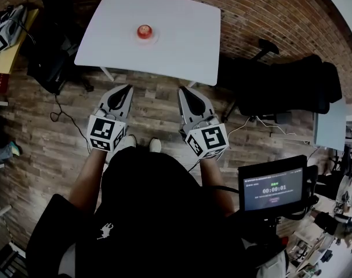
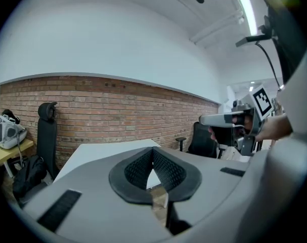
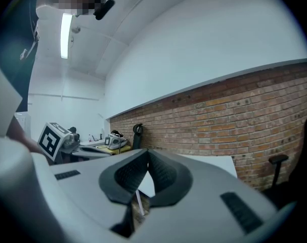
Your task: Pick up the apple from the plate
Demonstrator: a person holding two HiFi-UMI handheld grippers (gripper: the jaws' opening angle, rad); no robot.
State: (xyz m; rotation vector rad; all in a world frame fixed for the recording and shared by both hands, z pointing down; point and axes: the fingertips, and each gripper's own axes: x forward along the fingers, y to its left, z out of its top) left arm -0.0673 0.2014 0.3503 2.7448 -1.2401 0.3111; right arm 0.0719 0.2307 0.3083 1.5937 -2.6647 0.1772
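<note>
While held level over the floor, short of the desk, both pairs stand closed.

- Left tongs (image 1: 127, 87): ribbed pads tip to tip, nothing gripped.
- Right tongs (image 1: 182, 90): the same, pads meeting at the tip, empty. Each gripper view shows only a sliver of desk through the gap behind the touching tips.
- Floor (image 1: 152, 112): wood plank, directly under both tongs. A thin cable (image 1: 64, 118) trails across it at the left. The person's shoes (image 1: 142, 144) show between the two marker cubes.
- Desk (image 1: 181, 39): white, rectangular, ahead of both tongs and well apart from them, with legs visible under its near edge.
- Plate (image 1: 154, 39): small, white, on the desk toward its far side.
- Apple (image 1: 144, 31): red, resting on the plate. Between it and the tongs lie open floor and the desk's near edge.
- Brick wall (image 2: 118, 110): behind the desk, with white plaster above it.
- Strip light (image 3: 67, 28): on the ceiling, lit.
- Black office chair (image 1: 291, 86): right of the desk, on the floor.
- Second black chair (image 2: 46, 130): left of the desk, against the brick.
- Yellow side table (image 2: 9, 153): far left, carrying a grey device (image 2: 6, 130).
- Small screen (image 1: 272, 185): at the person's right, showing a timer.
</note>
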